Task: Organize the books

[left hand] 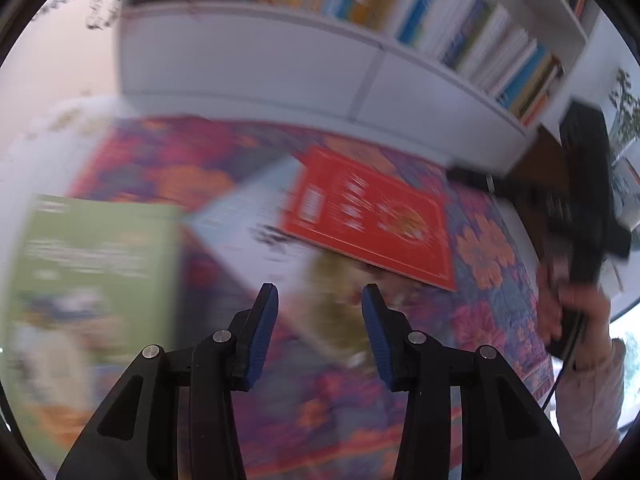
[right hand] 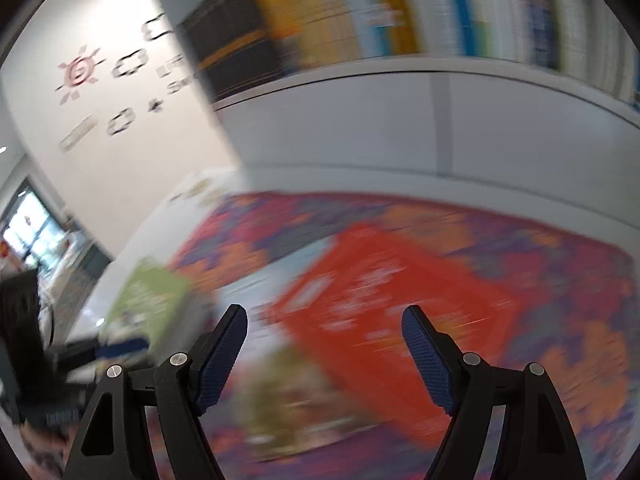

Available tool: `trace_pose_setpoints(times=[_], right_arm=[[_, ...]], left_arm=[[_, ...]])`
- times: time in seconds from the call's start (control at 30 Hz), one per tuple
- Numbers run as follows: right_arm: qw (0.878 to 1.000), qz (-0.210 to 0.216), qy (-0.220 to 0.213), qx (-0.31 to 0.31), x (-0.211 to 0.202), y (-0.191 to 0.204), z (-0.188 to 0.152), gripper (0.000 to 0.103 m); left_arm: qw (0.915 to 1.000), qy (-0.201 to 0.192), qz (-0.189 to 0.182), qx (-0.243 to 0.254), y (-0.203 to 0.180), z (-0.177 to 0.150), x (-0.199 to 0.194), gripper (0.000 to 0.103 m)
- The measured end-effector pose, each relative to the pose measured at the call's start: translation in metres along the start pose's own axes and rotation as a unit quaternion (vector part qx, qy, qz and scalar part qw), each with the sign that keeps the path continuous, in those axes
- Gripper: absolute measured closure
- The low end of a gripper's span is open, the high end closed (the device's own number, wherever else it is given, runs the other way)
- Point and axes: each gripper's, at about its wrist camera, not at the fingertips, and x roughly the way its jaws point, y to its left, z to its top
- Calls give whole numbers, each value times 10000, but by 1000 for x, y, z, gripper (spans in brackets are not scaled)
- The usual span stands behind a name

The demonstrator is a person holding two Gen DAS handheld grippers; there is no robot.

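Note:
Everything is motion-blurred. A red book lies flat on the flowered cloth, overlapping a pale blue-and-white book; an olive-covered book lies nearer. A green book lies to the left. My left gripper hovers open above the olive book with nothing between its blue pads. The right gripper comes in from the right, held by a hand. In the right wrist view my right gripper stands wide open over the red book, holding nothing; the green book is at left.
A white bookcase stands behind the cloth, its shelf packed with upright books. Bare white surface borders the cloth on the left. A wall with lettering rises at left. The left gripper's dark body shows at the left edge.

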Motion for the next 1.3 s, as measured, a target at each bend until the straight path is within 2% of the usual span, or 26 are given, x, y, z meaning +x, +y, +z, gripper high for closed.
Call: trace_pose_setpoints(times=[0.1, 0.17, 0.27, 0.4, 0.5, 0.6, 0.73, 0.87, 1.0, 1.1, 1.17, 1.3], right_arm=[[9993, -228, -50, 298, 16, -56, 14, 25], [9986, -258, 78, 453, 36, -88, 22, 25], [9980, -332, 280, 461, 60, -112, 30, 25], [9971, -253, 623, 351, 95, -121, 33, 25], [9949, -8, 990, 208, 118, -112, 25, 24], [9923, -167, 1177, -357, 115, -89, 16, 22], [9884, -316, 1401, -503, 97, -72, -8, 21], [9871, -58, 1556, -371, 67, -51, -44, 21], [9847, -114, 1723, -245, 39, -23, -83, 21], [9835, 58, 1804, -111, 16, -4, -109, 21], [9810, 238, 1927, 10, 4, 11, -129, 21], [9708, 781, 2263, 132, -22, 26, -170, 21]], left_arm=[[9992, 352, -164, 47, -26, -2, 46, 62], [9985, 516, -157, 18, -37, -3, 70, 62], [9969, 738, -258, -9, -46, -5, 94, 62], [9974, 669, -219, 138, -56, -1, 102, 62], [9971, 694, -309, 57, -56, 3, 106, 62], [9966, 739, -371, 41, -53, 4, 106, 62], [9968, 750, -286, 52, -52, 0, 102, 61], [9957, 856, -216, 294, -57, -13, 92, 61], [9924, 1082, -403, 433, -56, -37, 72, 61], [9910, 1161, -416, 526, -52, -63, 52, 61], [9888, 1257, -424, 688, -52, -85, 37, 61], [9814, 1576, -783, 765, -43, -118, 19, 61]])
